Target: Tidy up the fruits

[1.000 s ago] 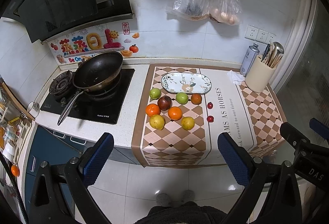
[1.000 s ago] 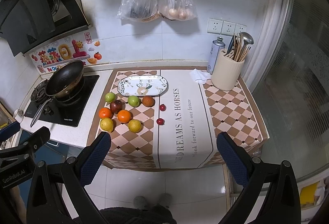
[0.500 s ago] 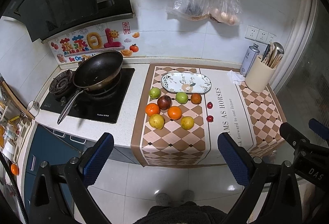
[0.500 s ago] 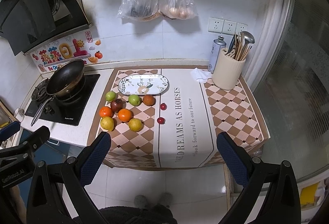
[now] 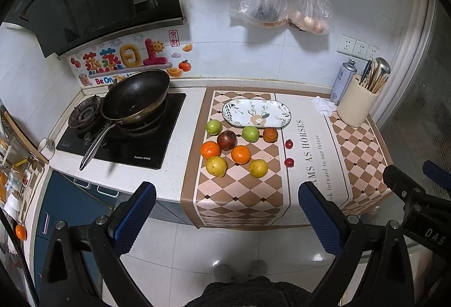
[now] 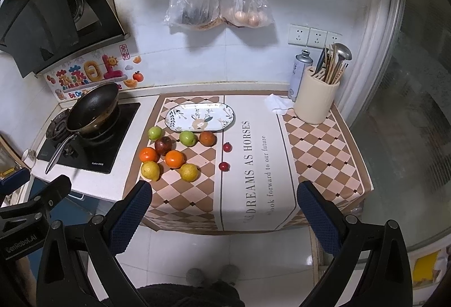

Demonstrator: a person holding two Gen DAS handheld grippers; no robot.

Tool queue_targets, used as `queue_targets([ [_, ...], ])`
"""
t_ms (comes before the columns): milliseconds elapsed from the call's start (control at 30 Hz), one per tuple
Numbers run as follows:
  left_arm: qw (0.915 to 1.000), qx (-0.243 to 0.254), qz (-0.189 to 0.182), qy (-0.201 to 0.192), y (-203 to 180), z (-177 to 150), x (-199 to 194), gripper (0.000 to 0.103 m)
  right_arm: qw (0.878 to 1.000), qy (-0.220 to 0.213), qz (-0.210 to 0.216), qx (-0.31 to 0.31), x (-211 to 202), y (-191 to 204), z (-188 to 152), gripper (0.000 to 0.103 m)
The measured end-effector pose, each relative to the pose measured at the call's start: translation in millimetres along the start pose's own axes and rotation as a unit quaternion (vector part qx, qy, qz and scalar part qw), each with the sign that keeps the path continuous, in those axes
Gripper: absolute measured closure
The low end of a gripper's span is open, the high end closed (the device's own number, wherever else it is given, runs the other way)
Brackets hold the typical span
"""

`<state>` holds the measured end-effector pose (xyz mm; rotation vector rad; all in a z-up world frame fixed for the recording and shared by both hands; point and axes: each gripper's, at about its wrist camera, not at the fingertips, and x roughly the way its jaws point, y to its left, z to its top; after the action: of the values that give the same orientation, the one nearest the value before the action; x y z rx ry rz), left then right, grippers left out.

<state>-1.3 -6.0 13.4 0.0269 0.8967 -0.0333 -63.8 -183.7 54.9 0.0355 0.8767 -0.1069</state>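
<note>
Several fruits lie on a checkered mat (image 5: 239, 194) on the counter: two green apples (image 5: 213, 127), a dark red apple (image 5: 226, 140), two oranges (image 5: 241, 154), two yellow fruits (image 5: 216, 166), a brownish-orange fruit (image 5: 270, 135) and two small red ones (image 5: 289, 162). An empty oval patterned plate (image 5: 256, 113) (image 6: 200, 116) sits just behind them. My left gripper (image 5: 227, 211) and my right gripper (image 6: 224, 208) are both open and empty, held in front of the counter edge, well short of the fruit.
A black wok (image 5: 135, 98) sits on the stove at the left. A cream utensil holder (image 6: 315, 102), a spray can (image 6: 299, 72) and a white tissue (image 6: 277, 103) stand at the back right. Plastic bags (image 6: 220, 5) hang on the wall.
Both views have crept slightly closer to the counter. Nothing on the counter has moved.
</note>
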Motion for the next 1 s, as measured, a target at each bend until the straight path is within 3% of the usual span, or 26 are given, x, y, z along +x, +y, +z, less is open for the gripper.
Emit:
queue_targets([
  [133,0.9998,-0.006,0.012,-0.017,14,-4,5,0.000,1.000,-0.012,0.007,0.014,7,2,1,0.000],
  [233,0.9961,-0.021,0.064,-0.058,40,-1,20,0.000,0.999,-0.031,0.027,0.034,23,6,0,0.000],
  [367,0.9918,-0.039,0.109,-0.054,75,-1,53,0.000,0.998,0.004,0.048,0.042,75,23,-2,0.000],
  [467,0.9913,-0.053,0.119,-0.018,96,-7,95,0.000,0.995,0.057,0.068,0.049,132,41,-6,0.000],
  [667,0.9848,-0.091,0.106,0.103,119,-13,191,0.000,0.985,0.150,0.084,0.028,260,72,-17,0.000],
  [867,0.9657,-0.122,0.097,0.208,113,-18,287,0.000,0.968,0.235,0.089,-0.018,400,96,-22,0.008],
  [967,0.9541,-0.147,0.064,0.253,106,-15,330,0.000,0.954,0.278,0.100,-0.043,457,107,-29,0.019],
  [1000,0.9455,-0.159,0.053,0.279,103,-14,344,0.000,0.950,0.291,0.105,-0.052,470,109,-31,0.026],
])
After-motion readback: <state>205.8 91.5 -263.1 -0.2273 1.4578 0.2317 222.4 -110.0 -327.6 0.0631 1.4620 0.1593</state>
